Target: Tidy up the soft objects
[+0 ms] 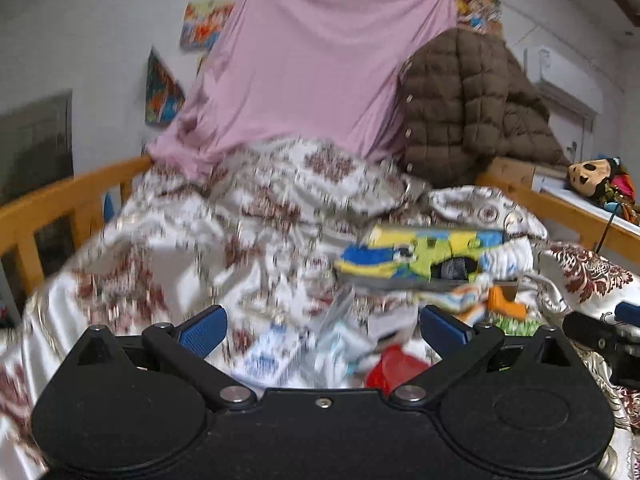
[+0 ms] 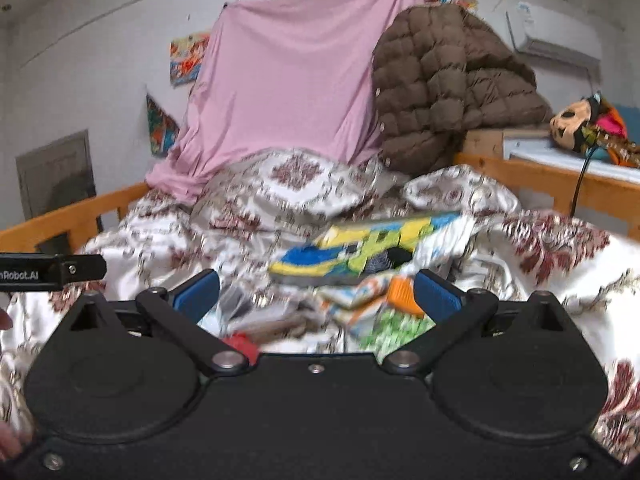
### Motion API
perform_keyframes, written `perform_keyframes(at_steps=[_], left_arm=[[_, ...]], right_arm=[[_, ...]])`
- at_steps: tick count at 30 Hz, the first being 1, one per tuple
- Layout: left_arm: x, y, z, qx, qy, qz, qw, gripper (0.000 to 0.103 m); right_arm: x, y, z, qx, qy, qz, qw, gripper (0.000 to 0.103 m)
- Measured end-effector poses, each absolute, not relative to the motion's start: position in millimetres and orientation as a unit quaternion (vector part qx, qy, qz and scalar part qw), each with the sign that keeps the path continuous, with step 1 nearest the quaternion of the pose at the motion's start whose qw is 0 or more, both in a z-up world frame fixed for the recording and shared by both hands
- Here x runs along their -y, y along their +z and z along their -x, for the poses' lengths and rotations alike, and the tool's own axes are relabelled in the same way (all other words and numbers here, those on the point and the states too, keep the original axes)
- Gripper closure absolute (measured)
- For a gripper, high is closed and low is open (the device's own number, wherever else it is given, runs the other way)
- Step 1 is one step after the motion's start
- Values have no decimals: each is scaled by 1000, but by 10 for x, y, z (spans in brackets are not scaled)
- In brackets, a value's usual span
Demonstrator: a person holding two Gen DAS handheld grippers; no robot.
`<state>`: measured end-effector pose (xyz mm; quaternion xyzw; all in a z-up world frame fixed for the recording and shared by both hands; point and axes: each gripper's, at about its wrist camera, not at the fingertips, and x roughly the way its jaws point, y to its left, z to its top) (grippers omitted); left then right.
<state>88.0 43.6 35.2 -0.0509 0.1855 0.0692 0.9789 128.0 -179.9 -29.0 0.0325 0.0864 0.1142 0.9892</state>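
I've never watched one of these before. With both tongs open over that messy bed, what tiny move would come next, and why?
Probably ease the right tongs forward and down toward the yellow, blue and green cloth atop the pile. Both tongs are open and empty, and that cloth lies just ahead between the right fingers. The left tongs face blurrier clutter.

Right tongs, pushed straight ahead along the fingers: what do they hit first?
Most likely the loose pile of small colourful items lying on the patterned bedspread between the open right tongs, with the blue-yellow-green cushion just behind it. The picture is blurred and depth is unclear, so that order is a guess.
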Motion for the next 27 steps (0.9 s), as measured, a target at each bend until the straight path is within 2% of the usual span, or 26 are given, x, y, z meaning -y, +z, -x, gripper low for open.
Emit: perform_keyframes(at_steps=[12,27], left_arm=[[-537,-69,-1090,-281,67,86,954,1],[-488,-416,-1323,-383,63,65,919,1]], right_arm=[[1673,-522,-1306,-164,131,4,978,1],[1535,-791,-1473,-237,132,30,962,1]])
